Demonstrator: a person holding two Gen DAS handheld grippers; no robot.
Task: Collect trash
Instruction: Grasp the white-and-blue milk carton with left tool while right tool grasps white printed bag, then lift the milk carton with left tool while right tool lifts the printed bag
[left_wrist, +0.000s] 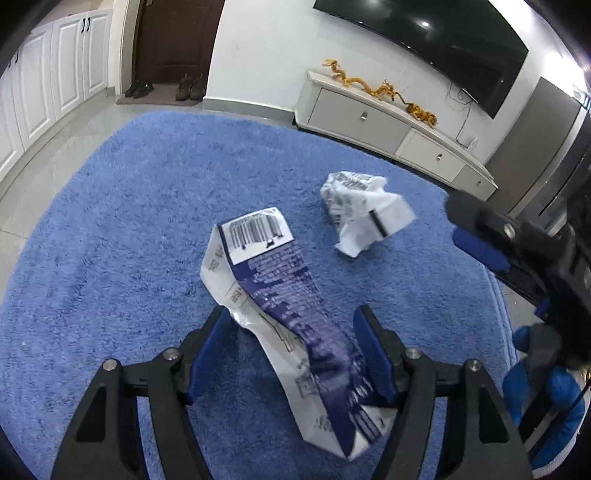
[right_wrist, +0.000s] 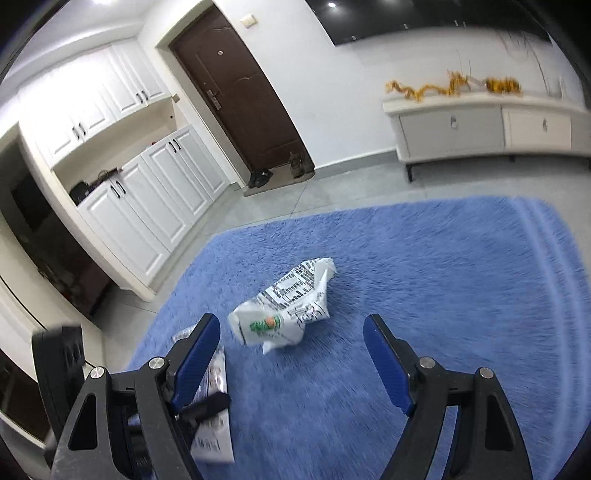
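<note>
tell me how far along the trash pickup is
Done: nothing looks collected yet; no bin or bag is in view. In hand: the left gripper is open around the flattened blue and white wrapper, which lies between its fingers on the blue rug, not clamped. Left: the crumpled white wrapper lies loose on the rug ahead of the open, empty right gripper.

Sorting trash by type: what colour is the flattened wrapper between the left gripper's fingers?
Dark blue and white flattened wrapper, barcode on top; left wrist view.

black tongs (left_wrist: 297, 354) with blue pads (left_wrist: 373, 354), silver screws; blue-gloved hand (left_wrist: 543, 384).
</note>
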